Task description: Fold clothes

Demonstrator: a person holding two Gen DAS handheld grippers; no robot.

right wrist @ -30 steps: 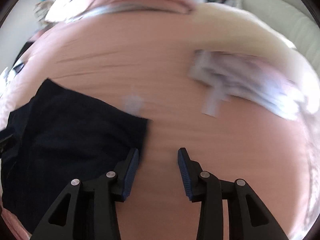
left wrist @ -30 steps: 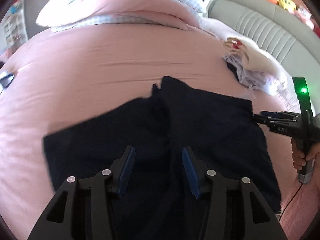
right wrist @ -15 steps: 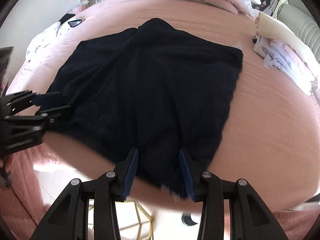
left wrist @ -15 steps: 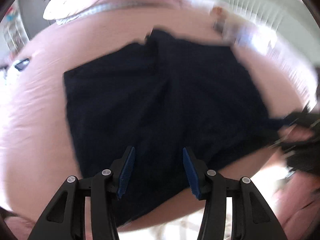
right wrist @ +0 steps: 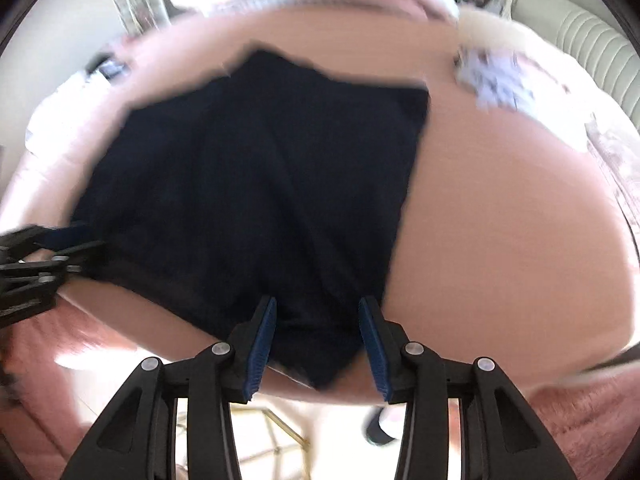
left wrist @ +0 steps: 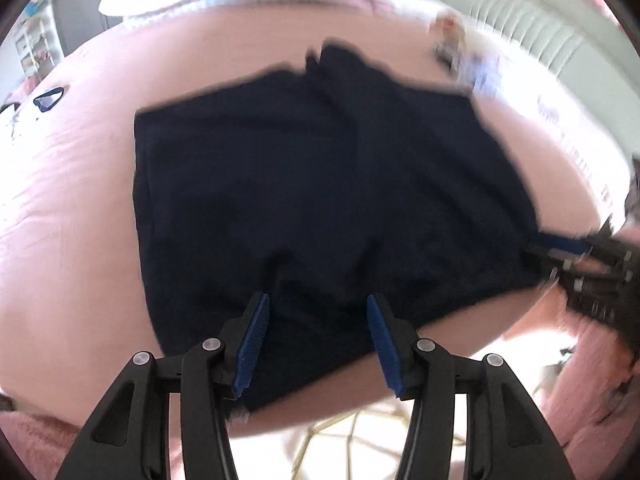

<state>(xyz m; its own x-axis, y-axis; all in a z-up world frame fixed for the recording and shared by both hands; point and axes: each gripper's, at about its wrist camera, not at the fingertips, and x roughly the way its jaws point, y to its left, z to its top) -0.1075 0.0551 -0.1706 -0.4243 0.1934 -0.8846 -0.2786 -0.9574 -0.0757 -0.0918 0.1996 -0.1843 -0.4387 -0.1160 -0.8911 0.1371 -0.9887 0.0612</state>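
Because both tongs hang with their pads apart and press on nothing, the near hem of the dark garment (left wrist: 320, 200) is not yet taken. The left tongs (left wrist: 316, 334) stand over the hem on the left, the right tongs (right wrist: 318, 340) over the near right corner, which slightly overhangs the bed (right wrist: 500, 220) edge. I judge the cloth light, soft and limp, so it will sag and crease; these two near corners seem the best places to pinch. It looks navy or black, spread nearly flat with a middle crease. Farther away lie pale clothes (right wrist: 496, 80).
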